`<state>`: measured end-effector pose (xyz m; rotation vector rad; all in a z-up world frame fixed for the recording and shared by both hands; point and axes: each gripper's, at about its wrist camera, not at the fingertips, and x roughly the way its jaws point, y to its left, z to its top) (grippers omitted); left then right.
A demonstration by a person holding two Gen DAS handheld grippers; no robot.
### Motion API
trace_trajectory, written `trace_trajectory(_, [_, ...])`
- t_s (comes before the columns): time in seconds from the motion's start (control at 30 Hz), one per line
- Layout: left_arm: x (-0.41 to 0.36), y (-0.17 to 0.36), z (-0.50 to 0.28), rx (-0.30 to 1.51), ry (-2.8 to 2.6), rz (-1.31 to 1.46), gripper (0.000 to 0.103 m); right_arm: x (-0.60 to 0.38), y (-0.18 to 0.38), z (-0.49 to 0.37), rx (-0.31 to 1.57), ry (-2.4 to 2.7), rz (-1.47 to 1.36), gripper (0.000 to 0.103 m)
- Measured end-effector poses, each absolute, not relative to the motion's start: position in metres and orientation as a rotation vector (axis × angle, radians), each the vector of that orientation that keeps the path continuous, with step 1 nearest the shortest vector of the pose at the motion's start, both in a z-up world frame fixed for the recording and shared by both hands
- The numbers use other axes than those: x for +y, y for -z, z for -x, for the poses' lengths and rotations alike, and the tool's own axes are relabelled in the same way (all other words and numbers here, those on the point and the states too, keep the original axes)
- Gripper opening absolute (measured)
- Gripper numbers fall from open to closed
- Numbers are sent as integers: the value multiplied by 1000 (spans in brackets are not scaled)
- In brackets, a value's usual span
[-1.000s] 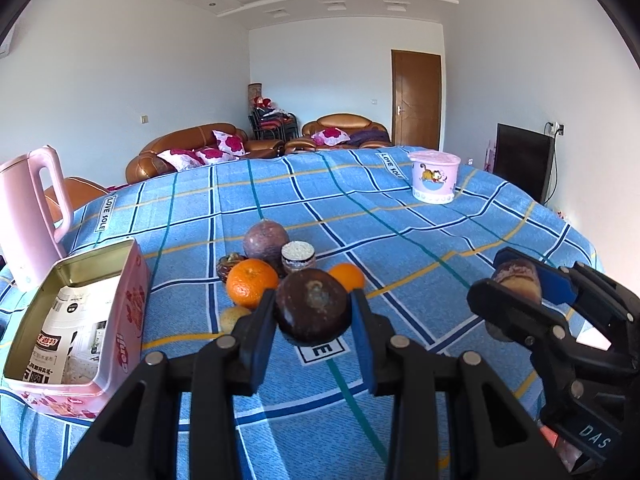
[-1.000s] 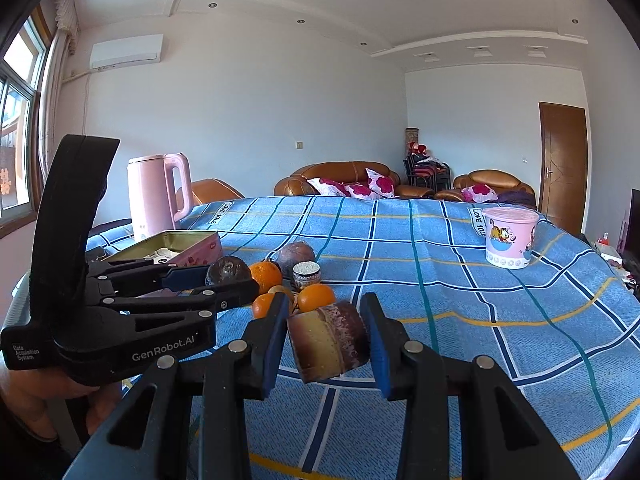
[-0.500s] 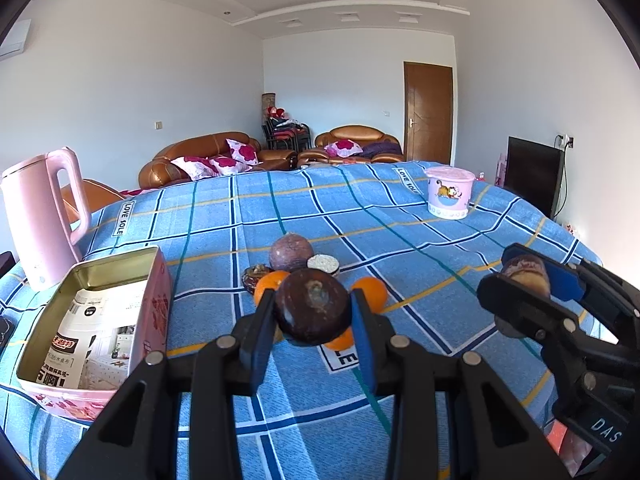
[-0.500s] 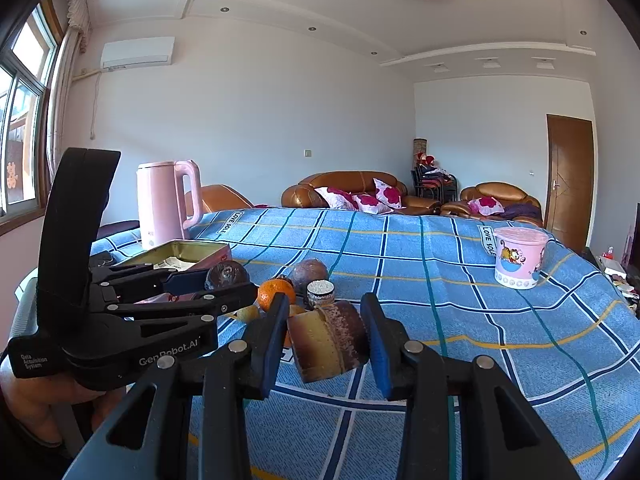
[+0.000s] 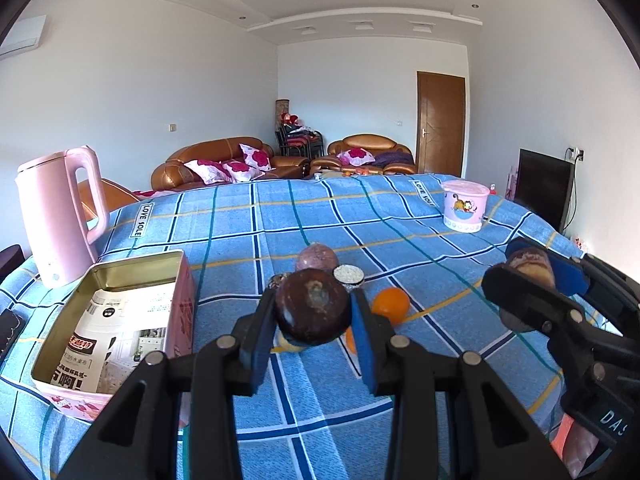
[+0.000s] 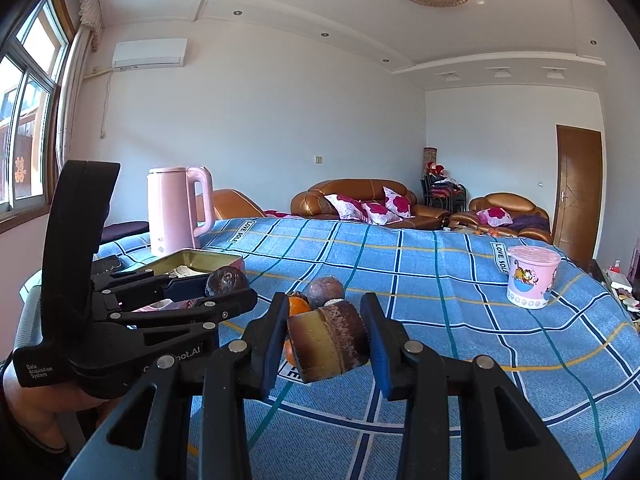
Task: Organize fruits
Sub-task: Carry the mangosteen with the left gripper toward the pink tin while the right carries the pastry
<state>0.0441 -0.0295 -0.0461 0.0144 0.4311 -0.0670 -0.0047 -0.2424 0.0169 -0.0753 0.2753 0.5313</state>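
My left gripper is shut on a dark brown round fruit, held above the blue checked cloth. My right gripper is shut on a cut fruit half with a yellow-brown cut face and purple rind. Each gripper shows in the other's view: the right gripper at the right, the left gripper at the left. On the cloth behind lie a purple fruit, an orange, a cut half with a white face and other fruits partly hidden. The open pink tin sits to the left.
A pink kettle stands at the far left behind the tin. A pink cartoon tub sits at the far right of the cloth. Sofas, a door and a dark screen lie beyond the table. A hand holds the left gripper.
Both grippers have lifted a little and tipped up with their fruits still gripped; the fruit pile and tin now sit lower and farther in both views.
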Motion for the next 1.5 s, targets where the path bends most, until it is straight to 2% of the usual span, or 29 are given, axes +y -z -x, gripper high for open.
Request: trace_trajectory(1.5, [57,48,-41,431,-97,101,38,-155,-45,-26,274,-693,149,39])
